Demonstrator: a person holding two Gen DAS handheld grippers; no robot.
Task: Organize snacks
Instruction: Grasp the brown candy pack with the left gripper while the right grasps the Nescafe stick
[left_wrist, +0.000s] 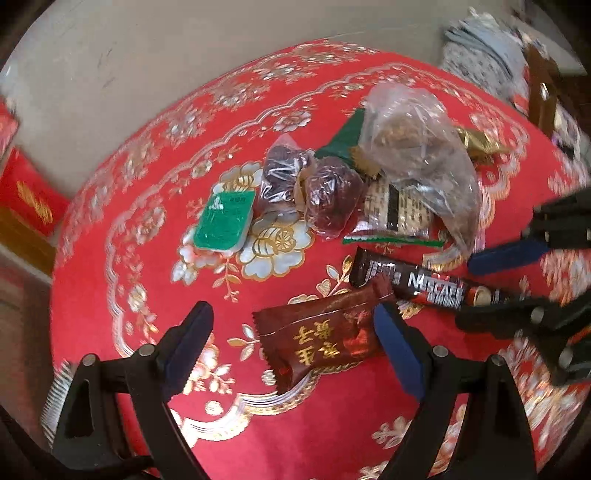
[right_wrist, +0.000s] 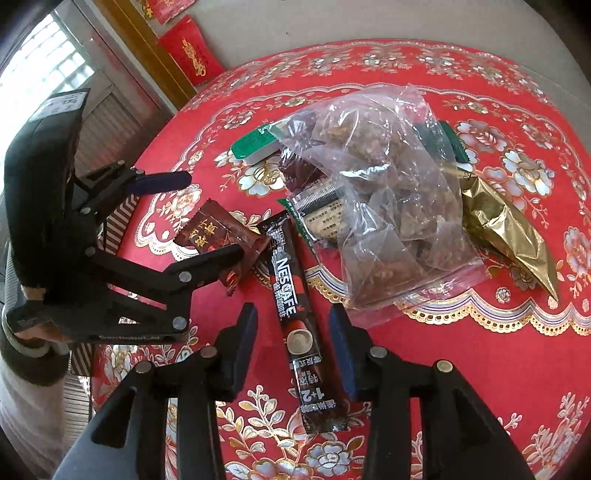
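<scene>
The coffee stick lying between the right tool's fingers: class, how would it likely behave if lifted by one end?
The coffee stick is long, thin and flat, so it would probably sag or bend. Its wrapper looks glossy, so it may slip between the pads. It looks light, and being flat it should not roll.

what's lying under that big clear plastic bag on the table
Under the clear plastic bag, a printed flat packet with a green edge sticks out, and beside it a gold pouch. Brown lumps fill the bag; how far the packet runs beneath them is hidden.
</scene>
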